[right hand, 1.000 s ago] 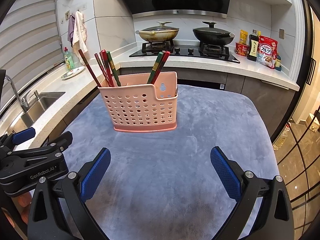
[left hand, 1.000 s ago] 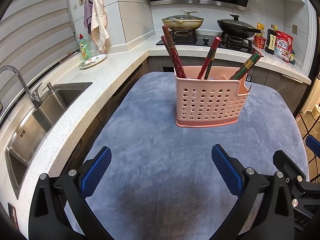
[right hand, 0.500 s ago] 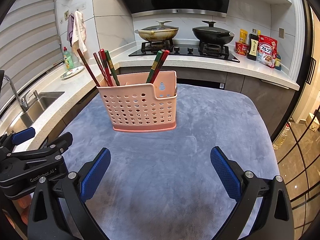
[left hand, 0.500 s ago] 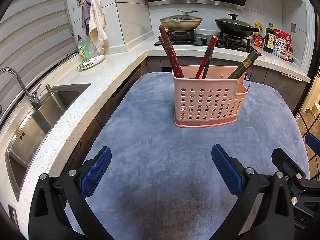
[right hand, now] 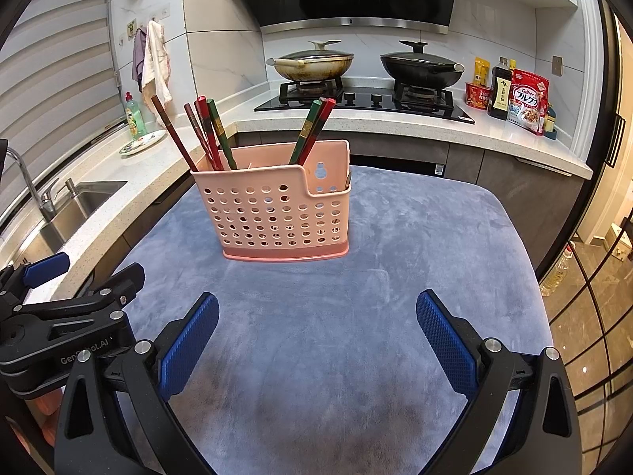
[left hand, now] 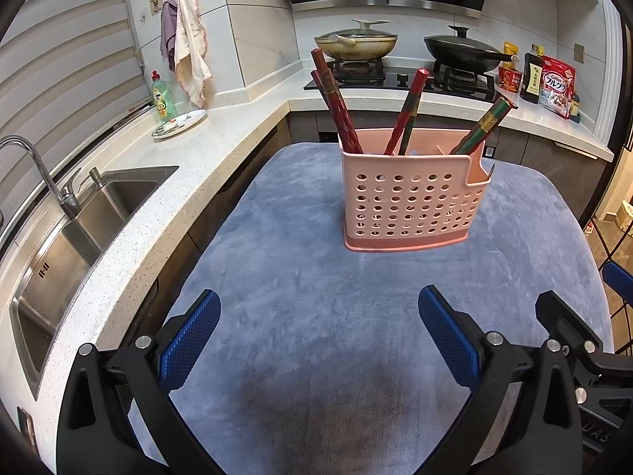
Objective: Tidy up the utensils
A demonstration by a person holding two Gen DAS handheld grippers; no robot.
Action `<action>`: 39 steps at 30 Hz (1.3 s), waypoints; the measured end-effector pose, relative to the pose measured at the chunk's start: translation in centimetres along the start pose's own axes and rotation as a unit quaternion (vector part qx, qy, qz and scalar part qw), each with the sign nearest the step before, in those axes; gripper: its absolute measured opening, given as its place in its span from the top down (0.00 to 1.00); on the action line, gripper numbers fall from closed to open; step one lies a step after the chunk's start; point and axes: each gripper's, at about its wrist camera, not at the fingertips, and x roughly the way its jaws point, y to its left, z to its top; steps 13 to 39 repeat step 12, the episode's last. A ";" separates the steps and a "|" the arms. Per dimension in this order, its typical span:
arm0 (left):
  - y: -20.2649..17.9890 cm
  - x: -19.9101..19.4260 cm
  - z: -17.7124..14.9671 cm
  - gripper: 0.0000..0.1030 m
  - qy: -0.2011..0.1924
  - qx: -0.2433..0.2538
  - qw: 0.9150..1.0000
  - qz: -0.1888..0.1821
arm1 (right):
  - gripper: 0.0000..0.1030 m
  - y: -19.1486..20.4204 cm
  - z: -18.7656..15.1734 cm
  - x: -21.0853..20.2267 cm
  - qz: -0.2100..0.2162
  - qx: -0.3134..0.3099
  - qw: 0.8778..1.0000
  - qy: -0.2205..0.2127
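Note:
A pink perforated utensil holder stands upright on a grey-blue cloth that covers the table. Several red and green chopsticks lean inside it, some at its left end, others toward the middle and right. My left gripper hangs open over the cloth, short of the holder, with nothing between its blue pads. My right gripper is open and empty too, on the near side of the holder. The left gripper's body shows at the left of the right wrist view.
A white counter with a steel sink and tap runs along the left. Dish soap and a small plate sit further back. Two lidded pans rest on the hob behind, food packets at the right. Floor drops off right of the table.
Both views have drifted slightly, so the holder sits a little lower and nearer in frame. Both grippers stay open and empty.

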 end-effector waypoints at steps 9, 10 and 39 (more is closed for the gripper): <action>-0.1 0.2 0.0 0.07 -0.007 0.006 1.000 0.011 | 0.06 -0.1 0.0 0.3 -0.002 0.001 1.000 0.001; -0.1 0.3 0.0 0.07 -0.006 0.006 1.000 0.009 | 0.06 -0.1 0.0 0.3 -0.003 0.001 1.000 0.002; 0.0 0.4 0.0 0.07 -0.002 0.005 1.000 0.005 | 0.06 -0.1 0.0 0.4 -0.004 0.001 1.000 0.002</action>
